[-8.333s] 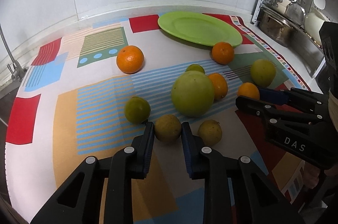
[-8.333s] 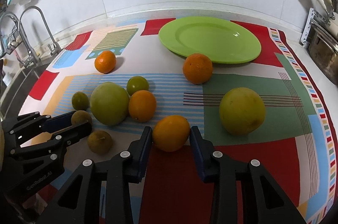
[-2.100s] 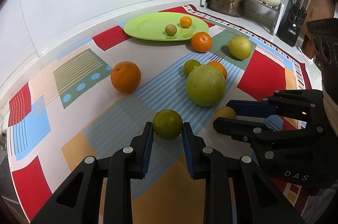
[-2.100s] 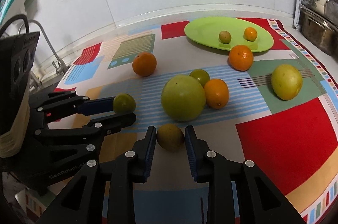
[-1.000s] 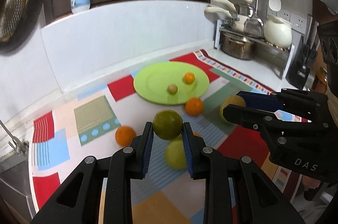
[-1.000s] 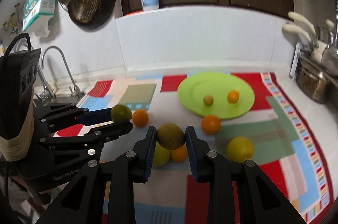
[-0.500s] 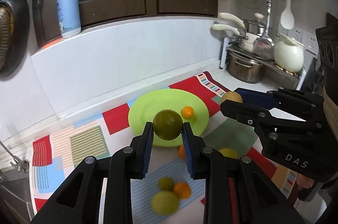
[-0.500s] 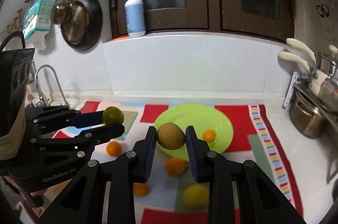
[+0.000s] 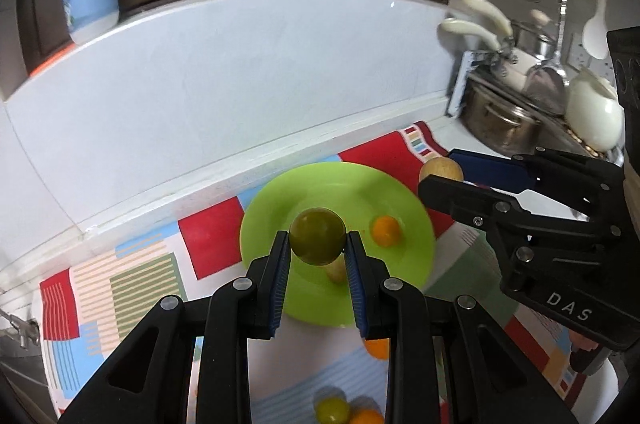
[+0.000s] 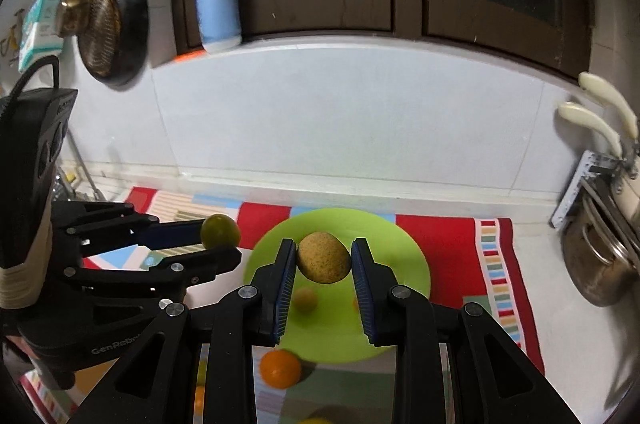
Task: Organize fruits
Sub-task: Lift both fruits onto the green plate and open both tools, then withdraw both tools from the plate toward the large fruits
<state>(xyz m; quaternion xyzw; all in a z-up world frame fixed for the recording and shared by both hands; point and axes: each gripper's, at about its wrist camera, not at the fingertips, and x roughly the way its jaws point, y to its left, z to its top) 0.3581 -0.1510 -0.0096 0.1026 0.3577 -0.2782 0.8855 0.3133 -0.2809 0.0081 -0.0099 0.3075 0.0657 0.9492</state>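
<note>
Carrying a dark green round fruit (image 9: 317, 240) clenched in my left gripper (image 9: 316, 256) and a speckled tan oval fruit (image 10: 324, 257) clenched in my right gripper (image 10: 323, 266), both high above the lime-green round plate (image 9: 404, 256), I worry that releasing from this height would make them bounce off, or knock the small orange citrus (image 9: 385, 231) lying there. Two seconds ago both fruits sat on the table's patterned cloth (image 9: 132, 276); now they hang over the plate.
</note>
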